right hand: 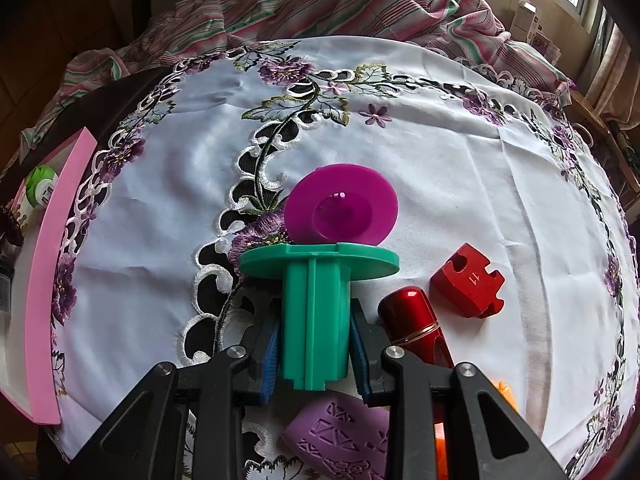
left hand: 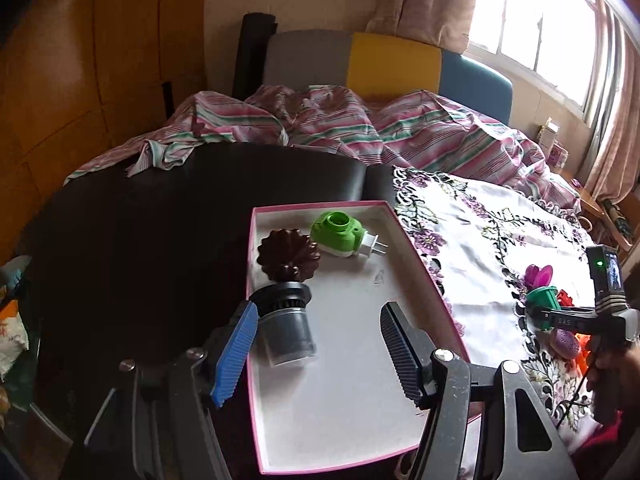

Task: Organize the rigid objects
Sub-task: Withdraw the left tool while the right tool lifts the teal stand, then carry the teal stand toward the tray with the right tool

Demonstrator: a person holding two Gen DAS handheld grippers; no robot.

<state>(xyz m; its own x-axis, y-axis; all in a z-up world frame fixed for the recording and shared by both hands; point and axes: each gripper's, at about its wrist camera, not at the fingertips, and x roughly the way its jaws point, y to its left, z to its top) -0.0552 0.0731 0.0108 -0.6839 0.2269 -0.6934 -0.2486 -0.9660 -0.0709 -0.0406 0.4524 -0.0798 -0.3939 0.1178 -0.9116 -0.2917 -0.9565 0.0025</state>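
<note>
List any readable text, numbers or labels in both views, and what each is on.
"11": pale digits on the sloped face of the red puzzle-shaped block, on the white embroidered cloth.
"DAS"-like letters on the right gripper body: too blurred to confirm.
Small mark on the floor of the pink-rimmed white box: unreadable.
Label on the green and white plug-in device: too small to read.

Box's point(left hand: 256, 360) right half lies free; dark jar point(left hand: 286, 328), brown mould point(left hand: 288, 256) probably crowd its left.

The red block point(right hand: 467, 281) bears the number "11" on its top face. The letters on the right gripper's point(left hand: 541, 314) black bar are too blurred to read.
</note>
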